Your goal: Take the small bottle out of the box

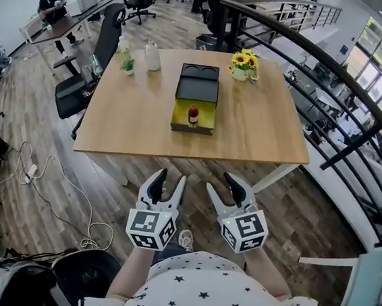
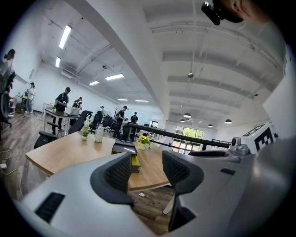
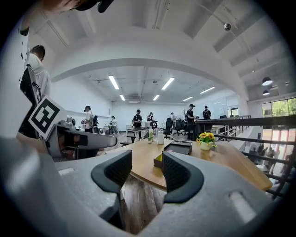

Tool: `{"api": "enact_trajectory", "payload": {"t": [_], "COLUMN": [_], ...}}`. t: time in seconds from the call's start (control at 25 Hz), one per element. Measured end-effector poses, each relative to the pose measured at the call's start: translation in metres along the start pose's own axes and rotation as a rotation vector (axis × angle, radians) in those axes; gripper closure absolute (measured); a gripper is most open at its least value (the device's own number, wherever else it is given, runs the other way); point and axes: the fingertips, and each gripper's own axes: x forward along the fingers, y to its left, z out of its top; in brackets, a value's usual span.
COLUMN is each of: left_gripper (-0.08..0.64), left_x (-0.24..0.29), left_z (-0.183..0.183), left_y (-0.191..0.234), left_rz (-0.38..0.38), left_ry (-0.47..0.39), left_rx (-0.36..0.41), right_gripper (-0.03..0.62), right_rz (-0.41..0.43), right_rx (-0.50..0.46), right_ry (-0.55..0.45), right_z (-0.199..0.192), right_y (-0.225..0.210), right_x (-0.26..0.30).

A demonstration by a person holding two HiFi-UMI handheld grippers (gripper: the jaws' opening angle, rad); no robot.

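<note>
While both tools hang low near the person's body, the head view shows the left tool (image 1: 169, 180) and right tool (image 1: 223, 185) well short of the surface (image 1: 268, 133). The small bottle (image 1: 193, 114) stands upright in the open box (image 1: 178, 116). In the left gripper view, the jaws gape, empty, with the box (image 2: 123, 146) far ahead. The right gripper view shows the same. A hurried reach might clip the box wall or topple the bottle.

From the head view the small dark bottle with a red cap (image 1: 194, 114) is too small for any label to be made out. In both gripper views it cannot be found at all — a jaw covers much of the yellow, black-lidded box (image 2: 134, 162).
</note>
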Motion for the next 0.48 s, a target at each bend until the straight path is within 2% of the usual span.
{"api": "enact_trajectory", "payload": {"t": [0.48], "left_gripper": [0.373], "left_x": [0.064], "left_z": [0.012], "left_y": [0.048], "left_rz": [-0.029], "left_ry": [0.034], "left_rx": [0.008], "right_gripper": [0.408], "right_rz": [-0.029], "right_rx": [0.016], "right_ry": [0.011], "right_z": [0.008], "right_y": [-0.029], "right_x": [0.075]}}
